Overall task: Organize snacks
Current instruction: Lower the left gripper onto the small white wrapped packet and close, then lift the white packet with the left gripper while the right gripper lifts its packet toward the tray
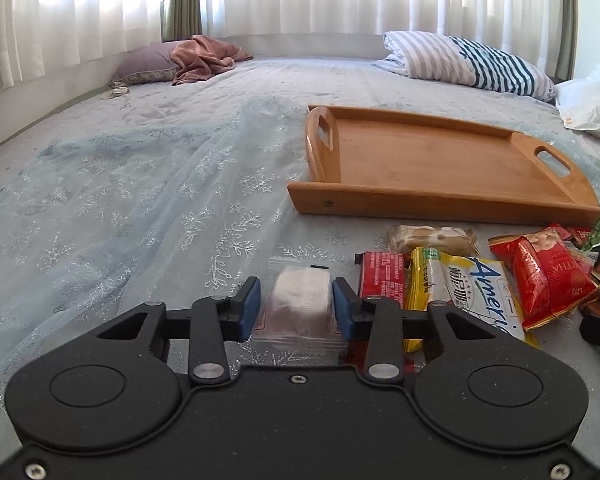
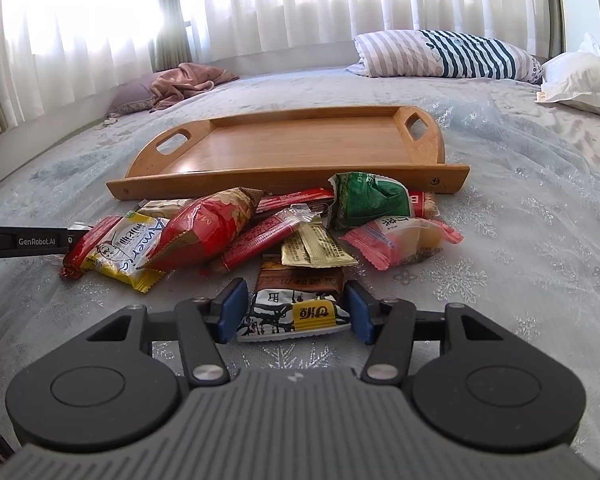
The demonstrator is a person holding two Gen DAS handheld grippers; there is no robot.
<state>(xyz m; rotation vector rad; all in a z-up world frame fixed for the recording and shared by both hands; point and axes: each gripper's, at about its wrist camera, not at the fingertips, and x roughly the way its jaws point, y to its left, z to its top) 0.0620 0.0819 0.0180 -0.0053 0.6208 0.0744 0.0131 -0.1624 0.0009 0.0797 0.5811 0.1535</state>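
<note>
Item: left gripper [image 1: 296, 306], jaws narrowed around a clear packet [image 1: 300, 300] with white contents, the right pad touching it, the left pad seemingly a sliver off; right gripper [image 2: 296, 310], jaws about half open, flanking a brown-and-white packet [image 2: 296, 304] without clearly pressing it. Location: snack pile [image 2: 260, 232] on the bedspread [image 1: 140, 200], with the empty wooden tray [image 2: 300, 176] just beyond at 12 o'clock. Risk: slick film may slide from a shallow pinch, and the soft bed may let either packet sag away.
</note>
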